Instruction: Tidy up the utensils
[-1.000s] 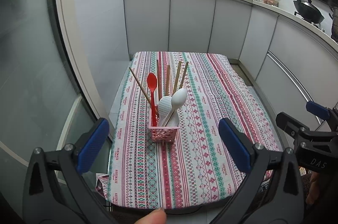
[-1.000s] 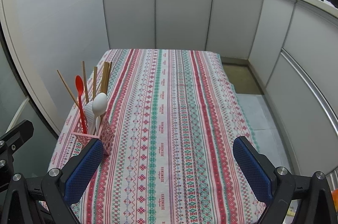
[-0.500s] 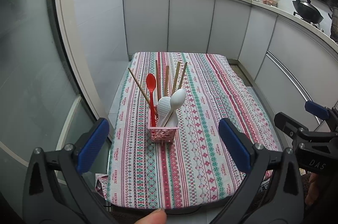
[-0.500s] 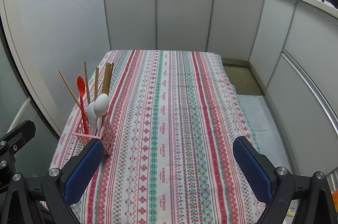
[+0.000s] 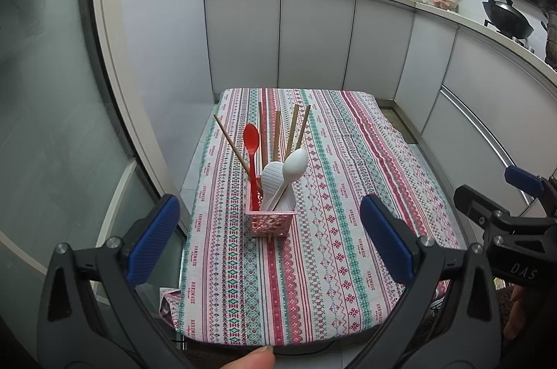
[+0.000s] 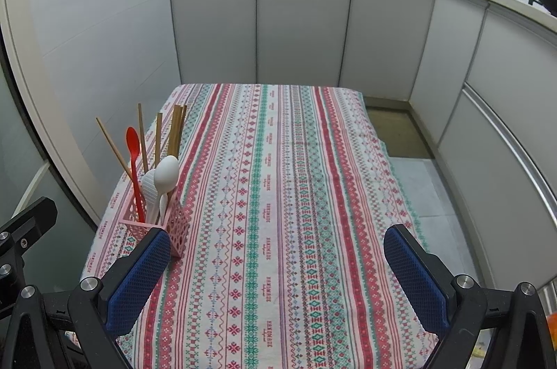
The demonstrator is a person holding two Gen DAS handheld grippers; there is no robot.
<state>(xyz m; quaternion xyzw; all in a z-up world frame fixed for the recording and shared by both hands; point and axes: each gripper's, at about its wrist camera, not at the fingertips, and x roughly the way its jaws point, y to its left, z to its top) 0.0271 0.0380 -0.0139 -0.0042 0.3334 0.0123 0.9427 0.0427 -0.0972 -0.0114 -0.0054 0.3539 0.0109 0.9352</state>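
near the table's left edge, the pink basket holds every utensil upright, so sorting looks finished. left gripper and right gripper hang back with jaws apart, empty.

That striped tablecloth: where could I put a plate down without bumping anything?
Almost anywhere. The tablecloth is bare from the pink basket across to the cabinet-side edge, and beyond it to the far end. The only crowded spot is the near-left part, where the basket holds chopsticks and spoons.

Striped tablecloth on table; grey cabinets behind; wok on counter.
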